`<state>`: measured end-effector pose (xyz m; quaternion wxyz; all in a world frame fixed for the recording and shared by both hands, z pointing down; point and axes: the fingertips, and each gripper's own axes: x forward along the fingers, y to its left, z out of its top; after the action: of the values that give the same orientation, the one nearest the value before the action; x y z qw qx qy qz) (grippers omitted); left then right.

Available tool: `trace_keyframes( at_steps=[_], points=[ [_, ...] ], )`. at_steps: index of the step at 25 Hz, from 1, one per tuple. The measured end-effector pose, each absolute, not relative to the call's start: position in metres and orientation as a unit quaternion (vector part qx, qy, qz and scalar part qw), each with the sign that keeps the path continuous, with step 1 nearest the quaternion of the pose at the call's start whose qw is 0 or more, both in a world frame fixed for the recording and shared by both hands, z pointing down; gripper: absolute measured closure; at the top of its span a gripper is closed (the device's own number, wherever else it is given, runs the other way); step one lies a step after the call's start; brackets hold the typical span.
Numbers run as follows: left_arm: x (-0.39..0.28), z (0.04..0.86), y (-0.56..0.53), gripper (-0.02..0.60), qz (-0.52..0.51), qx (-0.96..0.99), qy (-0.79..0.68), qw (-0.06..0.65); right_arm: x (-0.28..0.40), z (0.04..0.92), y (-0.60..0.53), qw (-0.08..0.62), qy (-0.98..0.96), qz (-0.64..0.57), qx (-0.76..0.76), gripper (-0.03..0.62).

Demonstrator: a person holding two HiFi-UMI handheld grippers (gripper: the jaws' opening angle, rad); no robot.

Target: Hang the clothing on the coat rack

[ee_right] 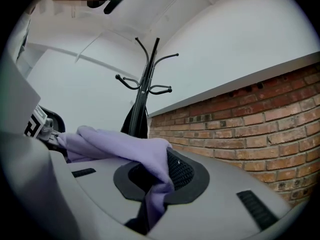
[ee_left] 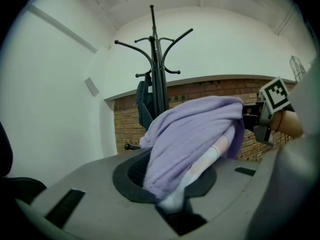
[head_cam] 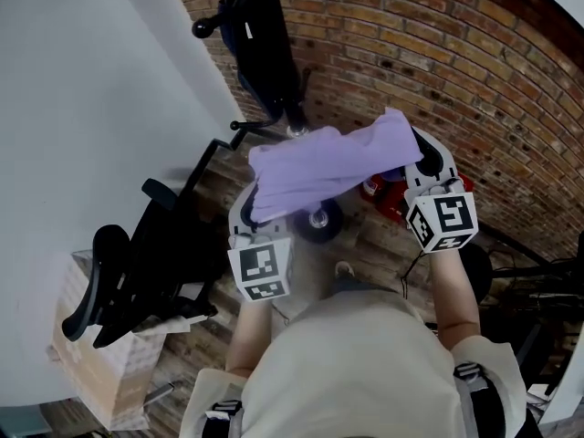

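Garment [head_cam: 328,167] edges clamped by left gripper [ee_left: 170,184] and right gripper [ee_right: 155,184] fingers [ee_right: 240,184], rack [ee_left: 156,69] ahead.

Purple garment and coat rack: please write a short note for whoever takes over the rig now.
Left tool: shut on one end of the purple garment.
Right tool: shut on the other end.
The garment is held between them in the air, in front of the coat rack, touching no hook. A dark item already hangs on the rack.
Done: garment picked up.
Left: bring it to a free hook, hang it, then release.
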<state>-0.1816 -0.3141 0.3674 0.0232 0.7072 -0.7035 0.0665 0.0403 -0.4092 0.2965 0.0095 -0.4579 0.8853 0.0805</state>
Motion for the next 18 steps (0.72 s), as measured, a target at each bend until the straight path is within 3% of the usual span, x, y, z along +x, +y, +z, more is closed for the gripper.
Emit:
trace_keyframes(
  at_steps=[18],
  points=[
    [-0.203, 0.386, -0.373, 0.503, 0.075, 0.651, -0.754, 0.039, -0.008, 0.309, -0.512, 0.000, 0.916, 0.087, -0.391, 0.572]
  ],
)
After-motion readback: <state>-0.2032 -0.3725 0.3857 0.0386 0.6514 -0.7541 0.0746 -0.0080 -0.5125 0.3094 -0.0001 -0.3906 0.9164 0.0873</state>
